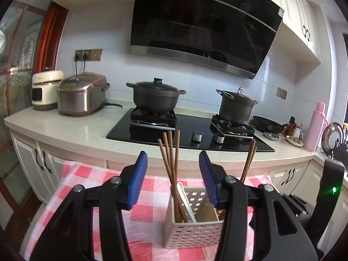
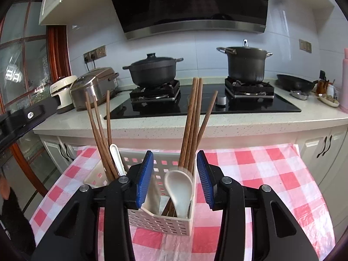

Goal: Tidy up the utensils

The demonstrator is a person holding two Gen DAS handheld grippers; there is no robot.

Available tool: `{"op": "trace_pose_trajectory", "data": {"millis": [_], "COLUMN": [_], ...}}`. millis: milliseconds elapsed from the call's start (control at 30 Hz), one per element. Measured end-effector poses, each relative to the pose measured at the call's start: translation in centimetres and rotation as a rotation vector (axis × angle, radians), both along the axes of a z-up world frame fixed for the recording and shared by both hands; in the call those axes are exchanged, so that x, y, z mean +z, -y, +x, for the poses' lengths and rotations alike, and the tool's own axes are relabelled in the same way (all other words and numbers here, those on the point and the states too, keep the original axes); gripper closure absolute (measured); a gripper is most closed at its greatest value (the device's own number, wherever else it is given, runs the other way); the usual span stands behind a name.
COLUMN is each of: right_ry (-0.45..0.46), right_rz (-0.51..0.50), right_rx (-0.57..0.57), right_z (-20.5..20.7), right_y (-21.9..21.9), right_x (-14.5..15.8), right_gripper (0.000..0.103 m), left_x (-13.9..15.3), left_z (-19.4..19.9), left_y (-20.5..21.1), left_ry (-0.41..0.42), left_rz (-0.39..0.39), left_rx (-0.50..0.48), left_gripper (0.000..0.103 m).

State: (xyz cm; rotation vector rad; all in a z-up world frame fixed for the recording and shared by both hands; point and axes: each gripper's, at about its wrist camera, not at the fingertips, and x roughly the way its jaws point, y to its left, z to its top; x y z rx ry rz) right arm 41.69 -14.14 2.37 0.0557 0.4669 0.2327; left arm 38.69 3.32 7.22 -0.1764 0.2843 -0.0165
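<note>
Now both claws stand apart, nothing pinched. Left claw [image 1: 173, 179] frames brown chopsticks [image 1: 170, 165] at frame centre, pads clear of them. Right claw [image 2: 175, 179] brackets a white spoon [image 2: 179, 192], untouched. White perforated caddy [image 2: 161, 221] sits on the pink checked tabletop [image 2: 261, 174], lower centre; chopsticks upright in both end compartments, a second spoon [image 2: 116, 158] at its left end.
</note>
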Motion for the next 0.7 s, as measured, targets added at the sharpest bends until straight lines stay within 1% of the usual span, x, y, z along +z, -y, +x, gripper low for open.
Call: {"op": "trace_pose_trajectory", "data": {"millis": [33,67,100,133,200,233,300,333,400,467,567,700], "right_ry": [0.006,0.011,0.015,0.019,0.024,0.028,0.038,0.042,0.052,0.059,0.063,0.068], "right_rz": [0.008,0.013,0.018,0.025,0.03,0.03,0.027,0.025,0.013,0.0,-0.005,-0.004], "right_rx": [-0.004,-0.008,-0.015,-0.024,-0.031,-0.032,-0.032,-0.03,-0.025,-0.014,0.016,0.049], "right_z": [-0.3,-0.6,-0.9,-1.3,-1.8,-2.1,-2.9,-3.4,-4.3,-5.4,-7.5,-10.0], "right_y": [0.2,0.4,0.7,1.1,1.5,1.7,2.0,2.1,2.3,2.4,2.8,3.0], "right_x": [0.3,0.4,0.6,0.9,1.2,1.4,1.9,2.2,2.8,3.3,4.2,4.9], "right_gripper": [0.063,0.062,0.062,0.061,0.059,0.056,0.049,0.046,0.04,0.032,0.026,0.019], "left_x": [0.1,0.2,0.2,0.2,0.2,0.1,0.0,0.1,0.2,0.3,0.1,-0.6], "left_z": [-0.7,-1.2,-1.6,-1.9,-2.6,-2.9,-3.9,-4.2,-5.5,-6.6,-8.4,-10.3], "left_y": [0.0,-0.1,-0.1,-0.2,-0.1,-0.1,0.1,0.2,0.2,0.1,0.1,0.6], "left_ry": [0.009,0.013,0.014,0.013,0.012,0.014,0.022,0.027,0.043,0.059,0.053,0.018], "left_rz": [0.017,0.024,0.027,0.027,0.032,0.039,0.061,0.069,0.096,0.112,0.15,0.211], "left_rx": [0.007,0.011,0.014,0.015,0.021,0.025,0.042,0.046,0.067,0.077,0.08,0.066], "left_gripper": [0.052,0.049,0.045,0.044,0.036,0.033,0.022,0.019,0.007,0.005,0.005,0.005]}}
